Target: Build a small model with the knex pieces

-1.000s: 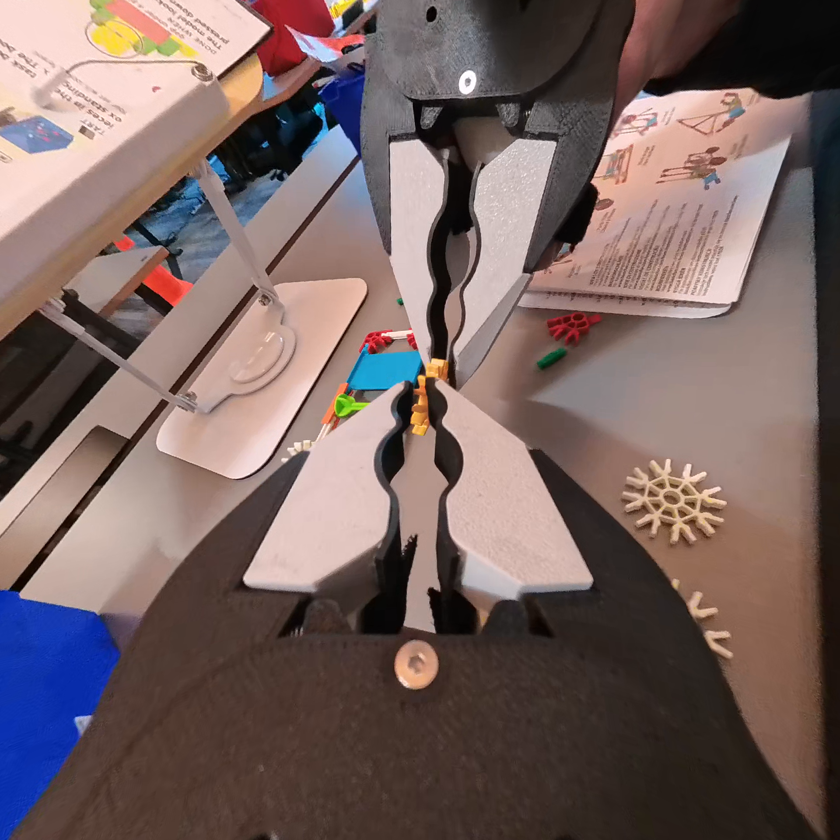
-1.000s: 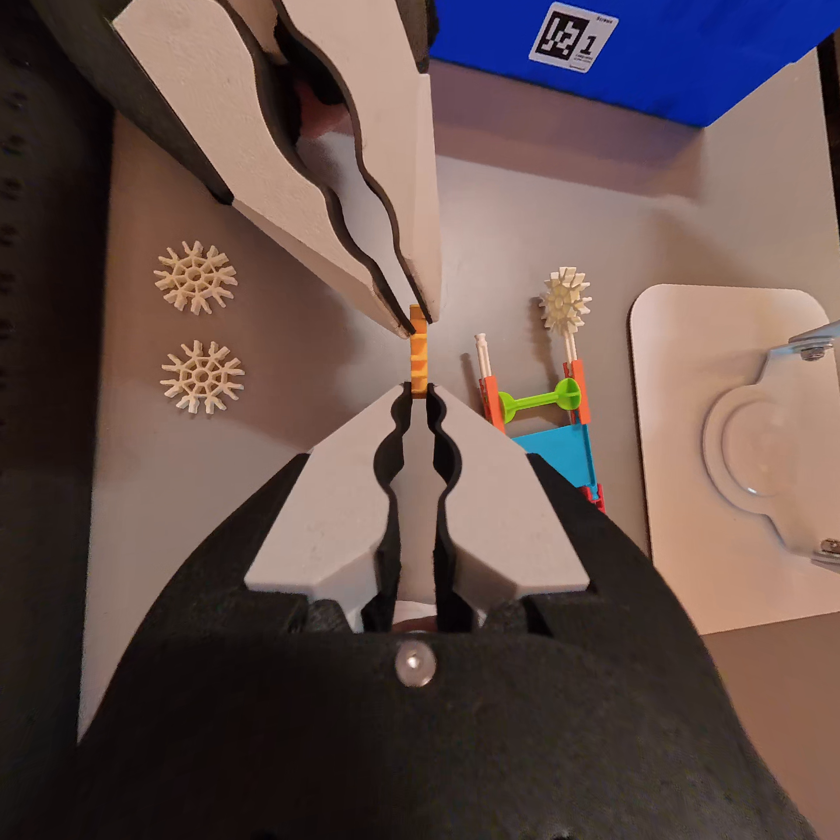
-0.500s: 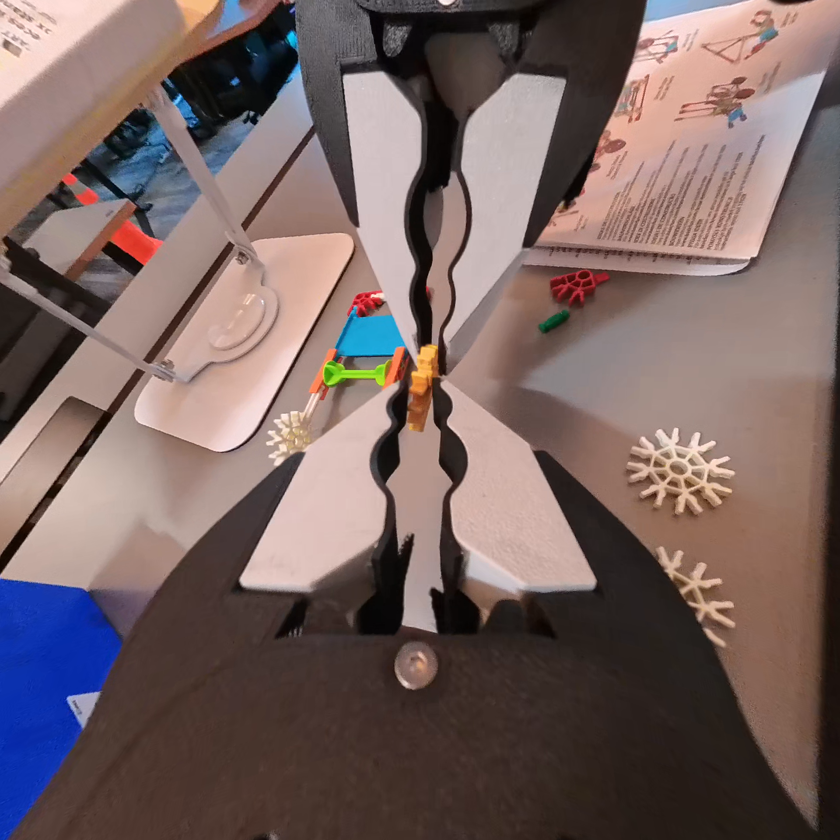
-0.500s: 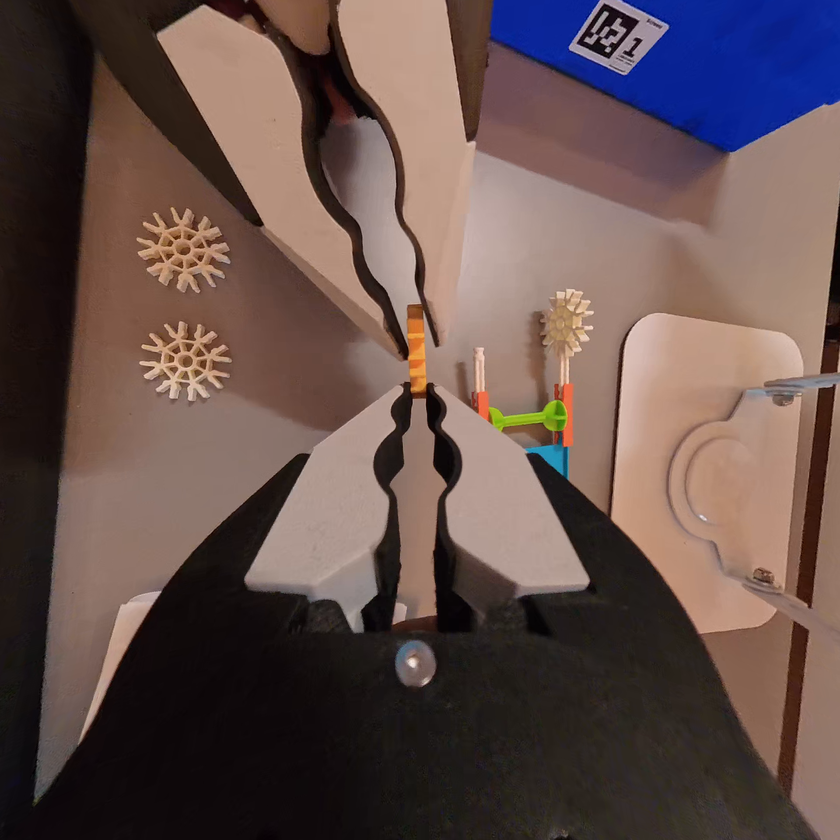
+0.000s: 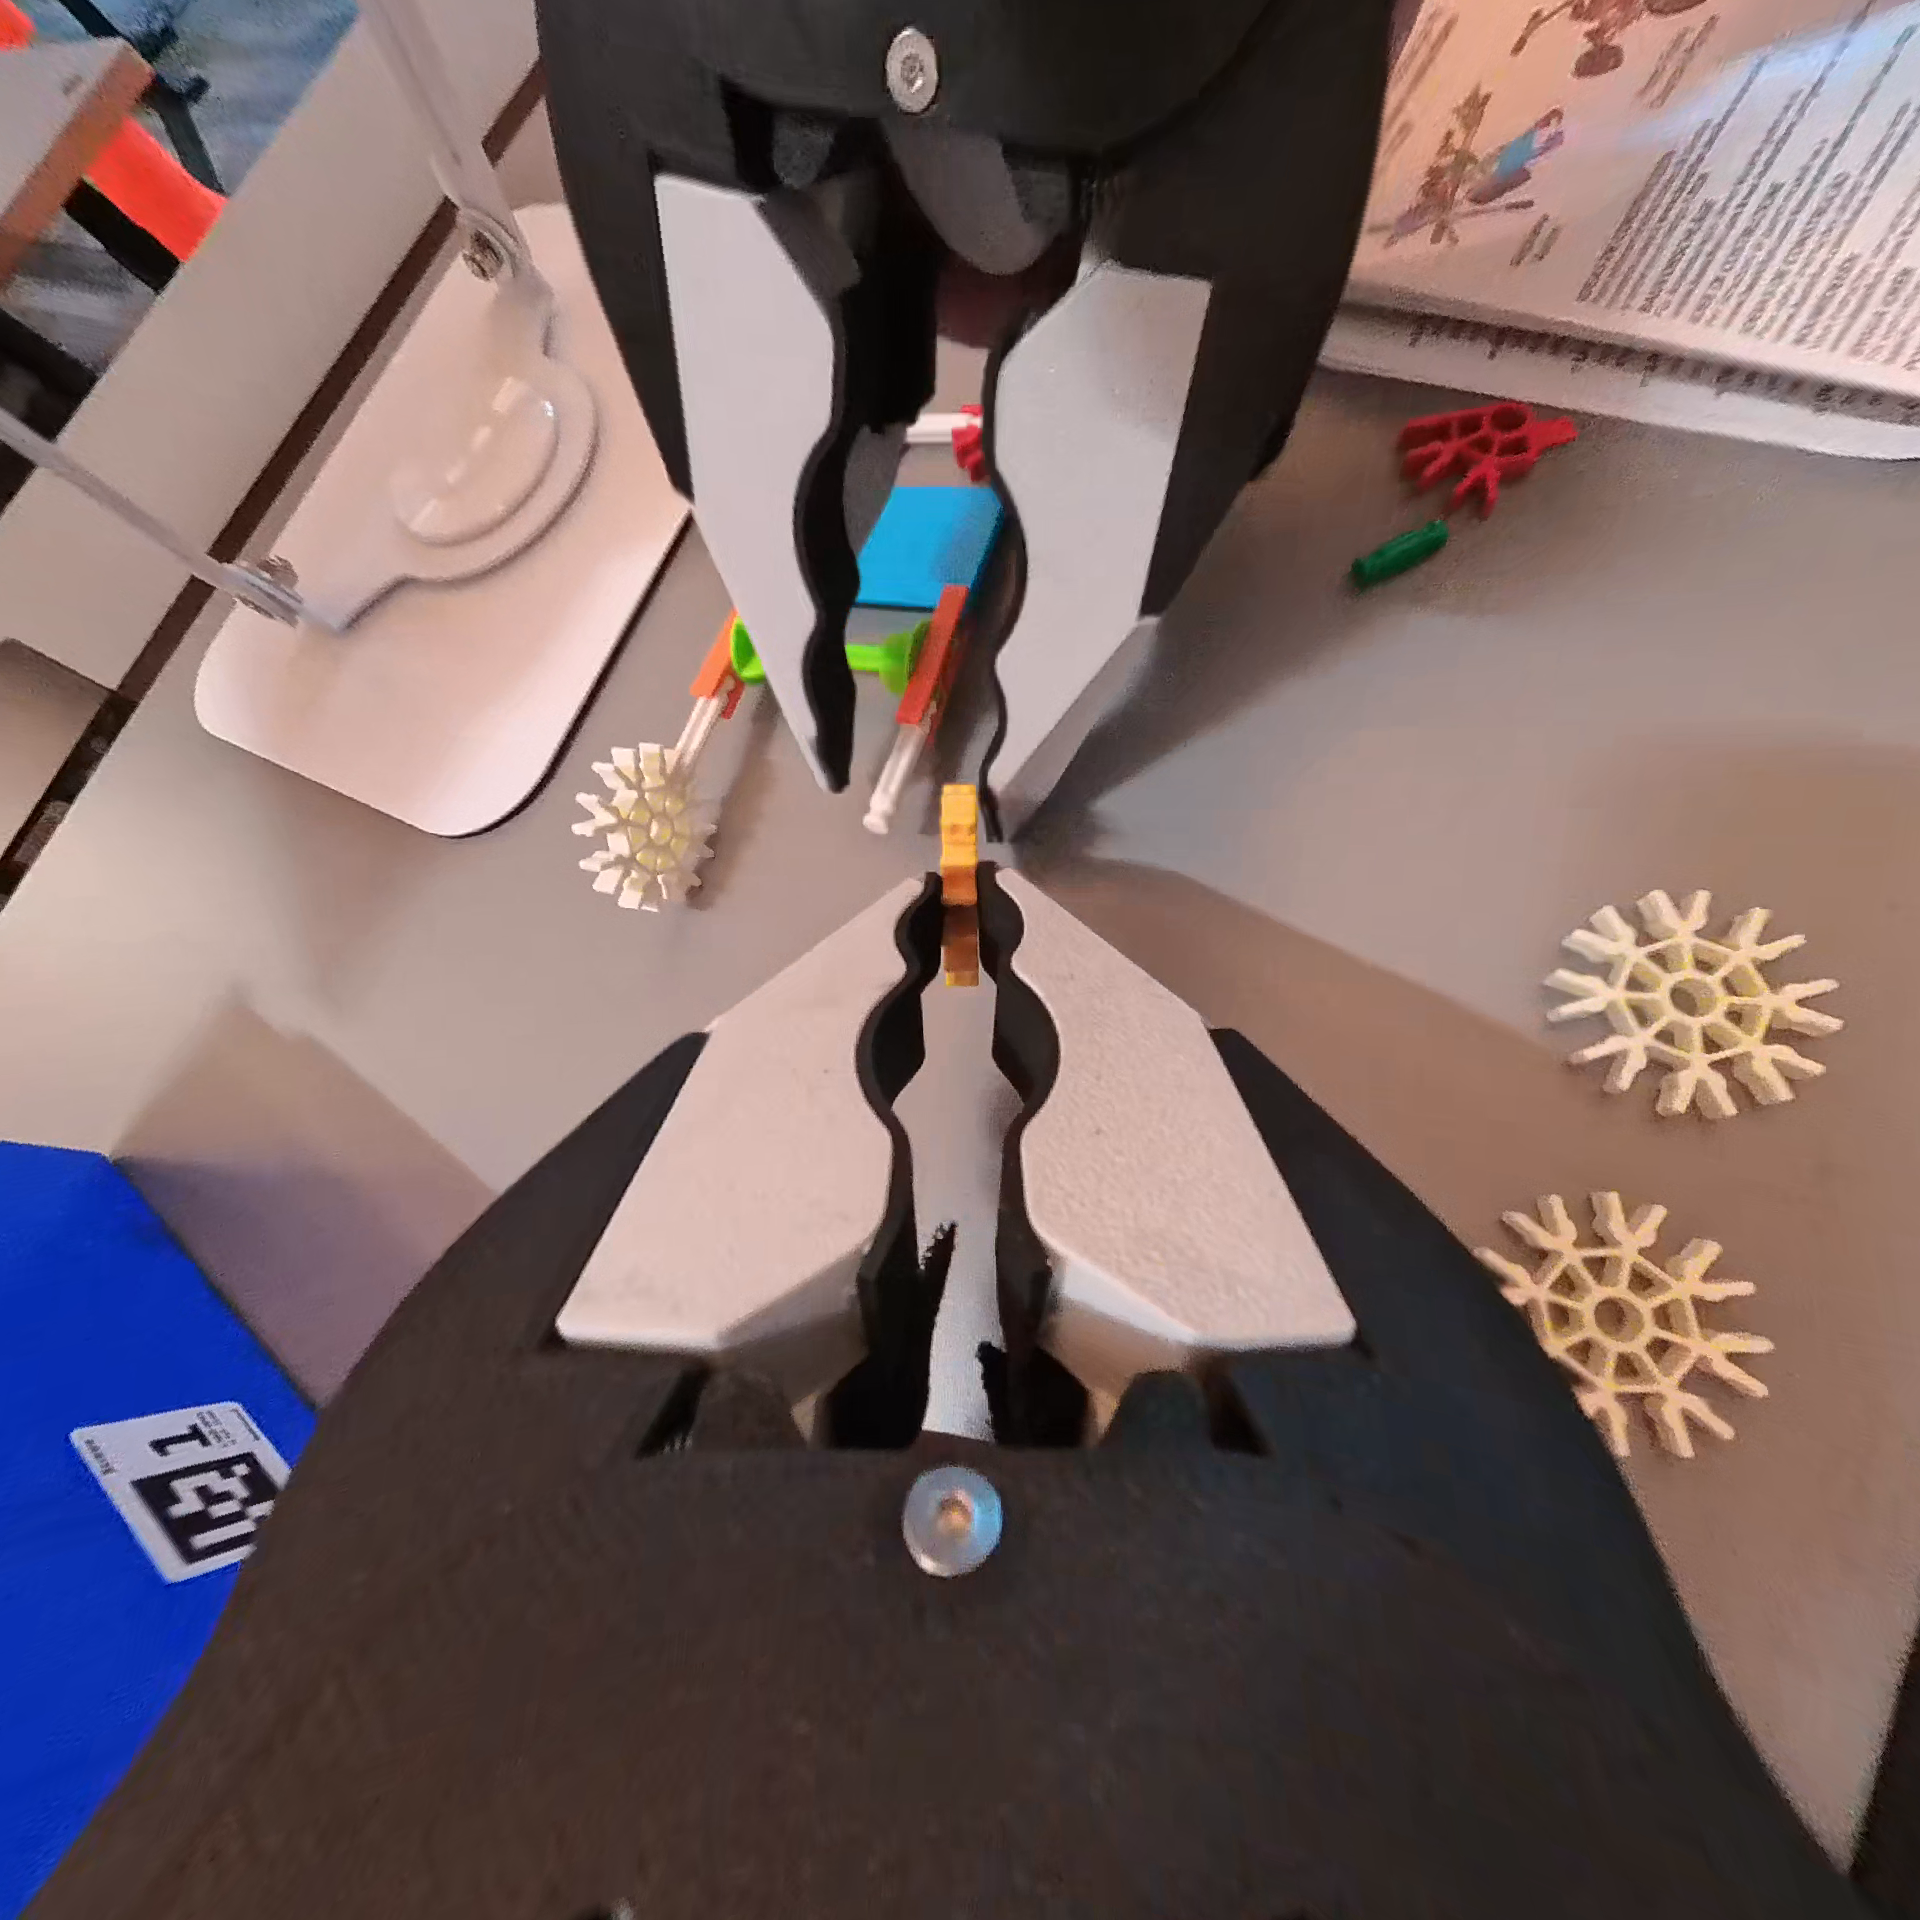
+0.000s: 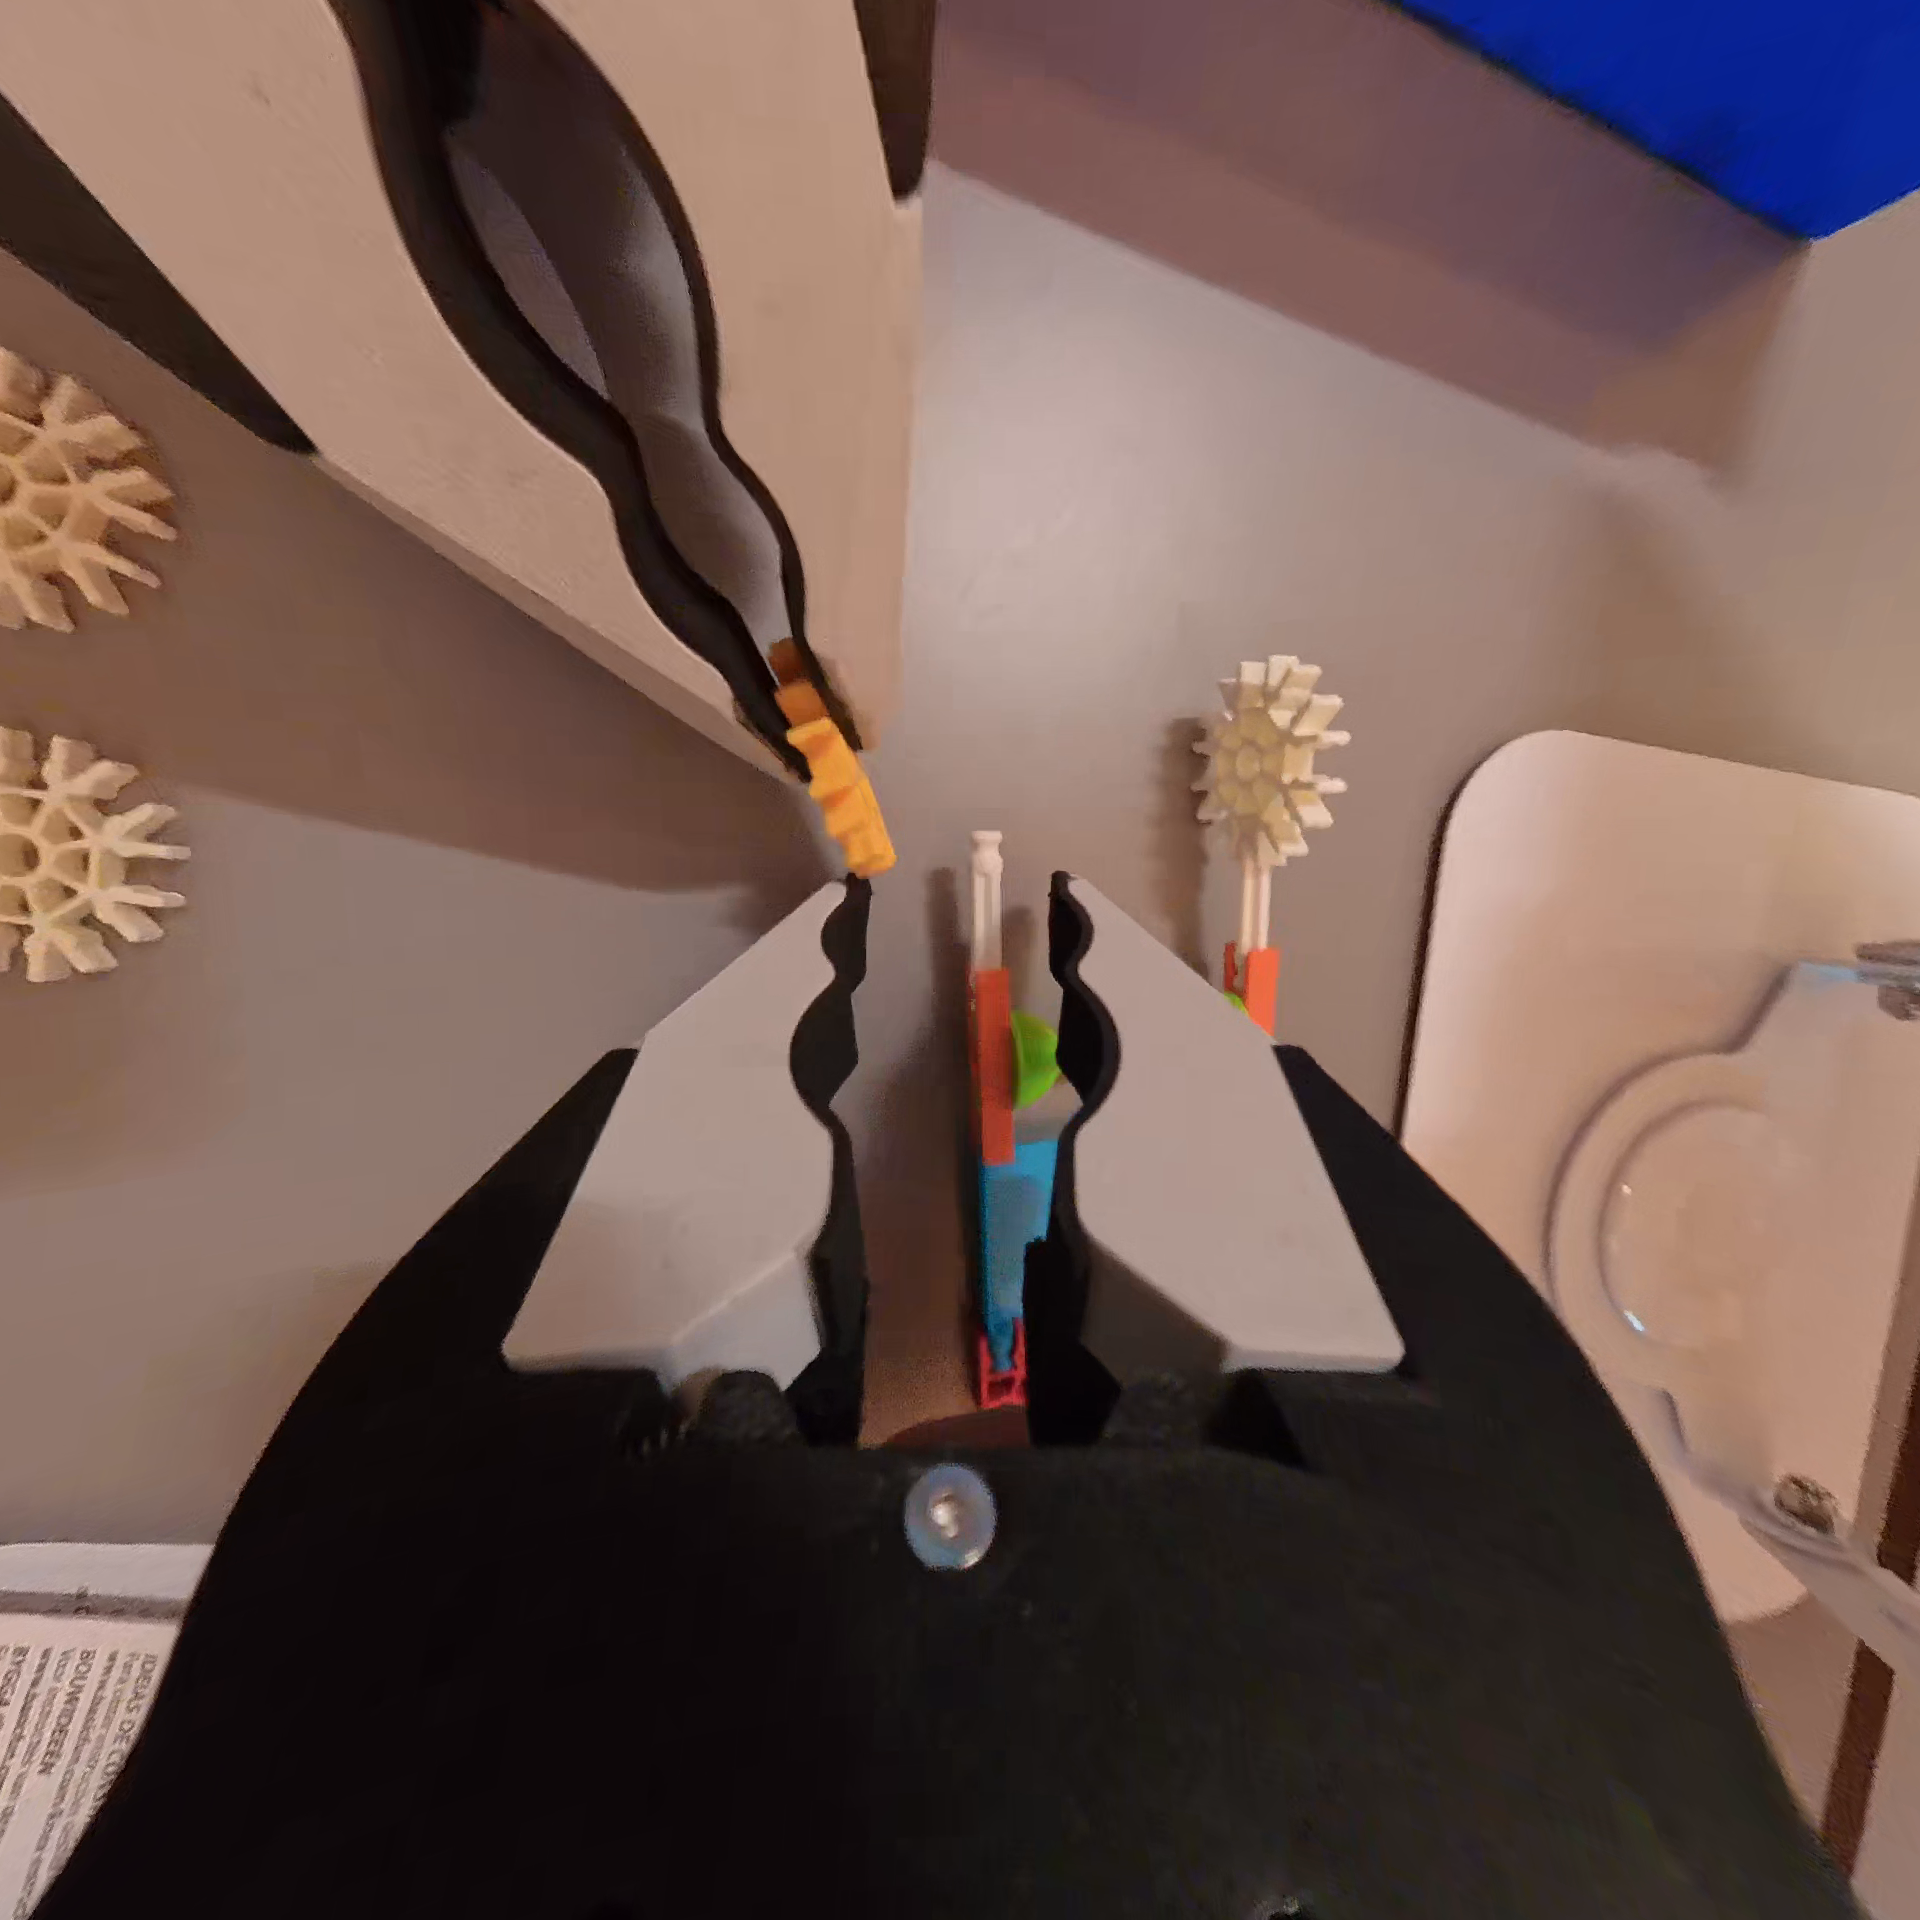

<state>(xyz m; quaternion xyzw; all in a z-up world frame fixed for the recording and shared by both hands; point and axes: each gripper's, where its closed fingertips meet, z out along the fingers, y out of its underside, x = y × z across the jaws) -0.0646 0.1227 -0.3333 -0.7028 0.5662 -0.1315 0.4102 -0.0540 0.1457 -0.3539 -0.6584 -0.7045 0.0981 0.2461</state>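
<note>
My left gripper (image 5: 961,883) is shut on a small orange toothed connector (image 5: 958,914), which sticks out past its tips. In the right wrist view the left gripper (image 6: 816,753) comes in from the upper left with the orange connector (image 6: 836,774) in it. My right gripper (image 6: 956,894) is open and empty, its left tip just below the connector. It hangs tip to tip over the left one in the left wrist view (image 5: 914,800). Beneath it lies a small toy frame with a blue panel (image 6: 1013,1226), orange clips, a green rod and white rods.
A white snowflake wheel (image 5: 644,831) sits on one rod of the frame. Two loose cream snowflake connectors (image 5: 1688,1003) (image 5: 1626,1320) lie to the right. A red connector (image 5: 1475,457), a green peg (image 5: 1397,554), a booklet (image 5: 1714,208), a white stand base (image 5: 416,644) and a blue bin (image 5: 94,1455) surround them. It is some 10 cm from my right tips to the green peg (image 5: 1397,554).
My right gripper has opened and let go of the orange connector, which both grippers held before. The left gripper keeps hold of it. Both grippers have dropped closer to the table.
</note>
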